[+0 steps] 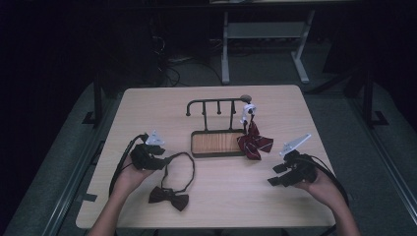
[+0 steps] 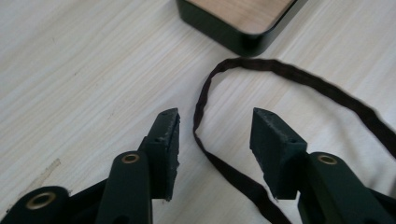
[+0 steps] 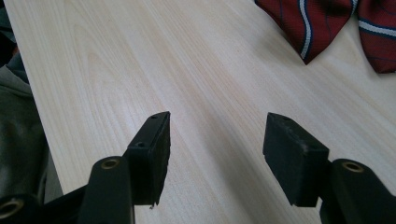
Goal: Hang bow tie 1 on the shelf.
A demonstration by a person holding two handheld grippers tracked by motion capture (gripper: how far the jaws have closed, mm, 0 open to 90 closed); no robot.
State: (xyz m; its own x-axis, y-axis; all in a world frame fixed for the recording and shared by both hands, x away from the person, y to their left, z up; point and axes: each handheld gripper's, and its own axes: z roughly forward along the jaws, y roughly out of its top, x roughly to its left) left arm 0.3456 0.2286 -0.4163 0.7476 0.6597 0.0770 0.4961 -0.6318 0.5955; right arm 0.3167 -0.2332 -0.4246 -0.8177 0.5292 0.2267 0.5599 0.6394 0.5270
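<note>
A dark brown bow tie (image 1: 168,195) lies near the table's front edge, its thin neck strap (image 1: 189,162) looping up toward the rack. My left gripper (image 1: 158,156) is open just above that strap (image 2: 203,121), which runs between its jaws in the left gripper view. A red striped bow tie (image 1: 254,142) hangs from the right end of a black rack (image 1: 216,105) and drapes onto the table (image 3: 308,23). My right gripper (image 1: 276,174) is open over bare tabletop, in front and right of the red tie, with nothing between its jaws (image 3: 215,135).
The rack stands on a black-rimmed wooden base tray (image 1: 217,144) at the table's centre; its corner (image 2: 243,39) is close ahead of the left gripper. The table edge is near both hands. A desk frame (image 1: 265,34) stands beyond the table.
</note>
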